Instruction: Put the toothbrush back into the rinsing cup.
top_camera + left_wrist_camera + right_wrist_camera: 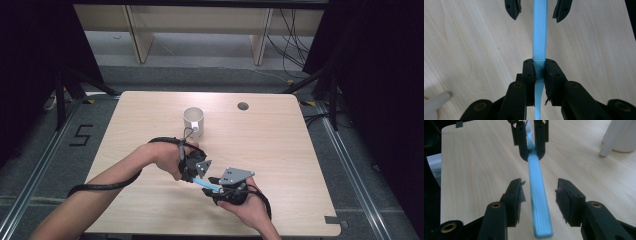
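Left gripper (539,68) clamped on blue toothbrush (537,185) | right gripper (540,195) apart around handle, seemingly untouching

A pale wooden table (280,150) fills the frame's middle. A white mug (193,121) stands on it, above centre, left of a round cable hole (243,106)

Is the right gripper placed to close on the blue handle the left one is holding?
Probably yes. The blue handle already lies between the right gripper's open jaws, with bare gaps on both sides. The left gripper clamps it farther along, clear of that spot, so nothing looks to be in the way.
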